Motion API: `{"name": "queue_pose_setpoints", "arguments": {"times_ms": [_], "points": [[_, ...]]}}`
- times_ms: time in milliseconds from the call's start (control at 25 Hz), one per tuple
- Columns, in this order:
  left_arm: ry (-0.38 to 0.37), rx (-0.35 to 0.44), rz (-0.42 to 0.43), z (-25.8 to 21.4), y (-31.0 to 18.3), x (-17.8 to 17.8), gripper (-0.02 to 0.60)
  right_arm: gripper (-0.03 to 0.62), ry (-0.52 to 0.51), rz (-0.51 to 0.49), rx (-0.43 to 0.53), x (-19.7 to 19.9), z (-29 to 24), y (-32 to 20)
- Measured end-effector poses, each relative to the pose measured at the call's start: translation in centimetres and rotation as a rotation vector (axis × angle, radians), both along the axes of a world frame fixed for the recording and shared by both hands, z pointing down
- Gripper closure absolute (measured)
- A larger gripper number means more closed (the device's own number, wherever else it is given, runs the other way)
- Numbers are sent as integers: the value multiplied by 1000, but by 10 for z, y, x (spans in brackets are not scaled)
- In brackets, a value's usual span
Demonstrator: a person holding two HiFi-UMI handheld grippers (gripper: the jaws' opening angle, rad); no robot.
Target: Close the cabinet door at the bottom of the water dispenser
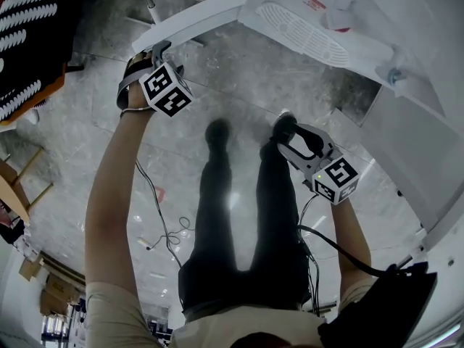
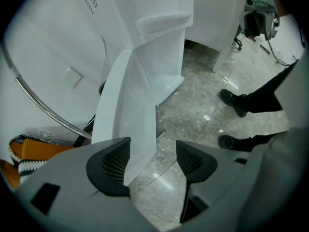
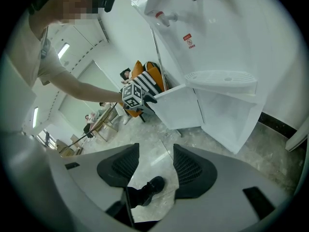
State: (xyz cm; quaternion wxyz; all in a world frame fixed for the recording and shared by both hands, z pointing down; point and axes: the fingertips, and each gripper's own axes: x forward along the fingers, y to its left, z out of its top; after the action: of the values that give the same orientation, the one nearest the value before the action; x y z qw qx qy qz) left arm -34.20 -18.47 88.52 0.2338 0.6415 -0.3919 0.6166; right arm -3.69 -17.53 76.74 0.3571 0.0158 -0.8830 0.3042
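Now, in the head view, I see the white cabinet door (image 1: 192, 19) standing open across the upper middle of the frame. It joins the water dispenser (image 1: 362, 20) at upper right. My left gripper (image 1: 154, 51) sits at the door's free edge, upper left. Its jaws are spread, with the door's edge between them, close to the pad (image 2: 113, 164) at frame left; I cannot tell whether they touch. My right gripper (image 3: 150, 168), at centre right, has its jaws spread and empty above the grey marble floor (image 1: 239, 85) and a black shoe (image 3: 152, 185).
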Motion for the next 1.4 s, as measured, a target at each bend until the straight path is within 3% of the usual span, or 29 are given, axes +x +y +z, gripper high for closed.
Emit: {"name": "queue_pose_setpoints", "arguments": {"times_ms": [160,360,560,640,680,720,800,840,1160,1400], "points": [[53,30,-4,-22,-8,9,313,356,-55,75,-25,-5,-28,-13],[157,85,-10,-54,-18,41,313,356,-229,186,-115,-31,-76,-35],[220,152,-39,-98,-26,61,314,356,-344,210,-141,-52,-124,-48],[253,184,-51,-121,-28,68,320,402,-390,205,-157,-58,-147,-48],[272,206,-62,-135,-29,71,343,502,-413,201,-165,-60,-160,-48],[289,234,-78,-150,-30,73,400,558,-435,194,-172,-62,-173,-48],[328,287,-122,-182,-29,77,558,577,-463,175,-176,-67,-197,-47],[354,303,-148,-198,-28,80,579,577,-470,165,-172,-69,-209,-46],[616,428,-369,-339,-12,104,588,577,-528,202,-158,-80,-296,-50],[658,426,-406,-381,22,138,588,577,-493,225,-175,-77,-333,-47]]}}
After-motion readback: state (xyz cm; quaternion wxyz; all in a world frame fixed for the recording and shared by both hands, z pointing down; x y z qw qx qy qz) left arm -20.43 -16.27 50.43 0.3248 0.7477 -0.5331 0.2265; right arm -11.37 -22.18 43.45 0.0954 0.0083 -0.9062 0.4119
